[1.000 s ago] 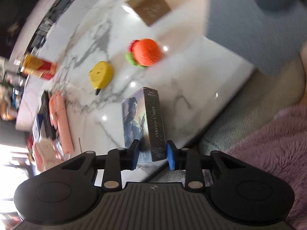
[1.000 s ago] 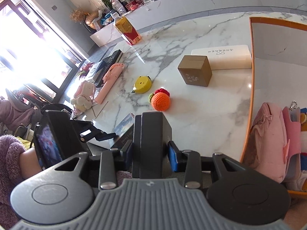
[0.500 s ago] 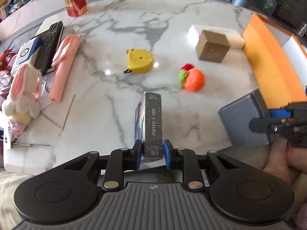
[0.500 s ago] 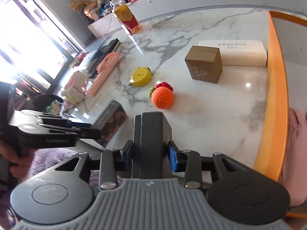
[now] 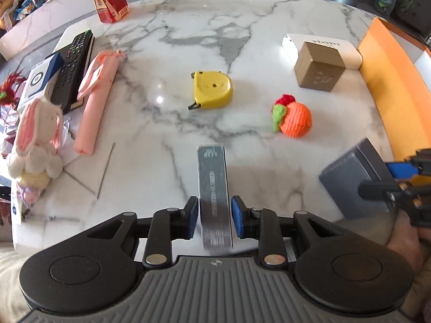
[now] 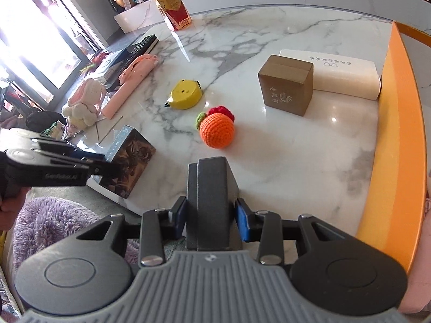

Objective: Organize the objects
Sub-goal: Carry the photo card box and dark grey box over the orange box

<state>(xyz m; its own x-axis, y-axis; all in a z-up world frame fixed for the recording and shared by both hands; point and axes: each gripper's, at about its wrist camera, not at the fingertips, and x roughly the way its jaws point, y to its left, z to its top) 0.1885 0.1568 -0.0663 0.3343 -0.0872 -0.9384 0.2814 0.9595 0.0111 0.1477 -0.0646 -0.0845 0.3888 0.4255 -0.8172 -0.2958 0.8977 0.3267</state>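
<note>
Photo-card box (image 5: 214,196): stood on edge at the near table rim, long axis running straight away, between the opening pads of the left gripper (image 5: 214,219); contact cannot be told. Grey box (image 6: 212,202): clamped by the right gripper (image 6: 212,219).

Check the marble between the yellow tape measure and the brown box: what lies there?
Only the crocheted orange, nearer the camera than the line from tape measure to brown box; otherwise bare marble. Both wrist views show it.

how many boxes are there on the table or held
4: photo card box between the left fingers, grey box in the right fingers, brown box and white box far right. More may be hidden at the cluttered left edge.
</note>
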